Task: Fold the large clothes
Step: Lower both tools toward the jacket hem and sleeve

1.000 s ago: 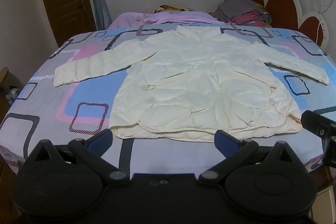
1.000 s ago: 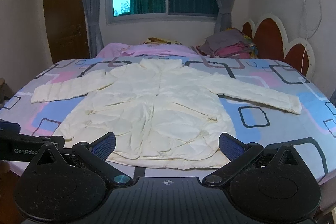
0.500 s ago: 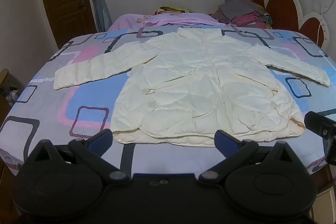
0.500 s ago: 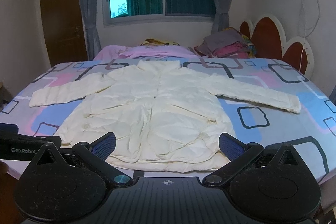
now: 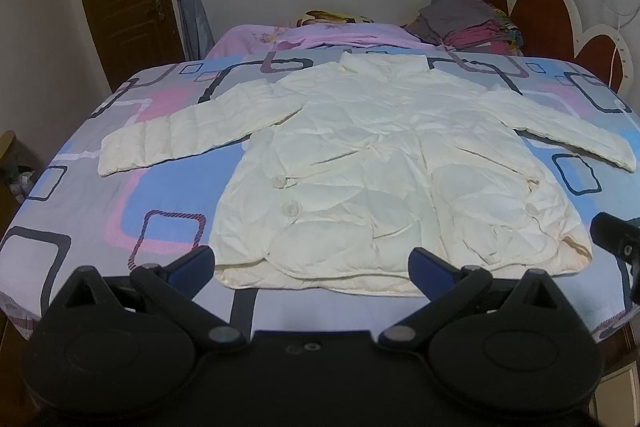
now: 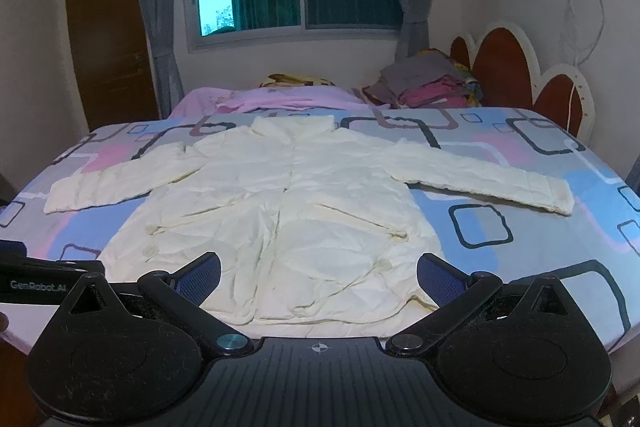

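Both tongs, left (image 5: pixel 312 261) and right (image 6: pixel 319 269), are gaping wide and gripping nothing, hovering at the bed's (image 5: pixel 80 211) near edge. The jacket (image 5: pixel 380 183) is lying flat just beyond, hem nearest, collar far, sleeves spreading left and right, each tongs facing its own hem corner.

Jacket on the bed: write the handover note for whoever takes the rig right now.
Left tool: open, empty, hovering at the near bed edge in front of the hem.
Right tool: open, empty, also at the hem.
Cream puffer jacket: flat, front up, on the patterned bedsheet, collar toward the window, both sleeves spread outward.
Done: jacket laid out; no fold made.
Left: fold in the left sleeve and right sleeve, then fold the body.
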Tool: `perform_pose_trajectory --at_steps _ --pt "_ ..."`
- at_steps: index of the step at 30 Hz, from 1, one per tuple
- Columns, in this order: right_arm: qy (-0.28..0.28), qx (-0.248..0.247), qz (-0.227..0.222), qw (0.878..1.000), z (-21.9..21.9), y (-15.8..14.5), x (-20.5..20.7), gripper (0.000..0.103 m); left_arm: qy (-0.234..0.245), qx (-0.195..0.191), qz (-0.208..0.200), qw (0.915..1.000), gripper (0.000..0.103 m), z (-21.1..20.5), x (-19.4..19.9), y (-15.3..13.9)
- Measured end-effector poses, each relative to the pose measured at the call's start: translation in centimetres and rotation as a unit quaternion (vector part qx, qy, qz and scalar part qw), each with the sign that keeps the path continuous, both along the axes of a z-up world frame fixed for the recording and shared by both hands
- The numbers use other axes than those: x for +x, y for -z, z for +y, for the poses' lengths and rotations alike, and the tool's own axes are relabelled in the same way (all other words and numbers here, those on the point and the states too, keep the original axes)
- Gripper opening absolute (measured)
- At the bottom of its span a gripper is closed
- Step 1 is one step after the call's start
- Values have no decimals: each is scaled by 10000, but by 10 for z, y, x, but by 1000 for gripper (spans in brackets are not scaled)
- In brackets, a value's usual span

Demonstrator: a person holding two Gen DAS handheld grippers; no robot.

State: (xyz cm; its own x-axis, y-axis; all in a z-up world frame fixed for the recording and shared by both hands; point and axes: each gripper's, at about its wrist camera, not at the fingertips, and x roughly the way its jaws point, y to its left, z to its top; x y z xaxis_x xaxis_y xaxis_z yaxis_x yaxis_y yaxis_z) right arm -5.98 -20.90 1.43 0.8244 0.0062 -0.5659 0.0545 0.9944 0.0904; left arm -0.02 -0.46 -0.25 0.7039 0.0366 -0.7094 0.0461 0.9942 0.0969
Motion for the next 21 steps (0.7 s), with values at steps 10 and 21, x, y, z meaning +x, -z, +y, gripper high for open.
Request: perform_pose_trajectory --at_steps 10,21 --pt "294 -19 -73 9995 -13 9 32 103 22 0 30 10000 103 5 42 9" --pt "651 33 -137 9978 -30 15 96 103 136 -31 74 9999 103 9 120 26"
